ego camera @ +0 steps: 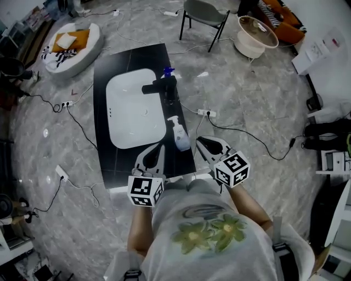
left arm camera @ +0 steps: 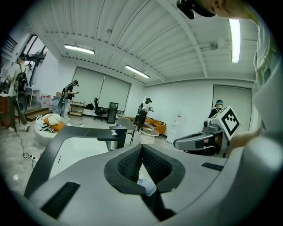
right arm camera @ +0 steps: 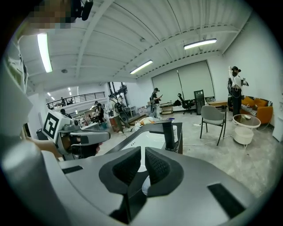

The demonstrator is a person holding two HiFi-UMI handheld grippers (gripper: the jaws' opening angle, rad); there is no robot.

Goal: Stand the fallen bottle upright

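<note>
A white pump bottle [ego camera: 178, 133] lies on its side on the black counter [ego camera: 104, 159], to the right of the sink, its pump pointing away from me. My left gripper [ego camera: 159, 147] hovers over the counter's near edge just left of the bottle, jaws shut and empty. My right gripper [ego camera: 203, 140] hangs just right of the bottle, off the counter's edge, also shut with nothing in it. In the left gripper view the bottle [left arm camera: 146, 185] shows below the closed tips [left arm camera: 142, 145]. The right gripper view has a pale bit of the bottle [right arm camera: 144, 186] behind the closed jaws [right arm camera: 143, 148].
A white basin [ego camera: 134, 107] fills the counter, with a black faucet [ego camera: 162, 86] and a blue-capped spray bottle [ego camera: 168, 71] at its far right. Cables and a power strip [ego camera: 206, 113] lie on the floor. A chair [ego camera: 204, 13] and a round table [ego camera: 255, 34] stand beyond.
</note>
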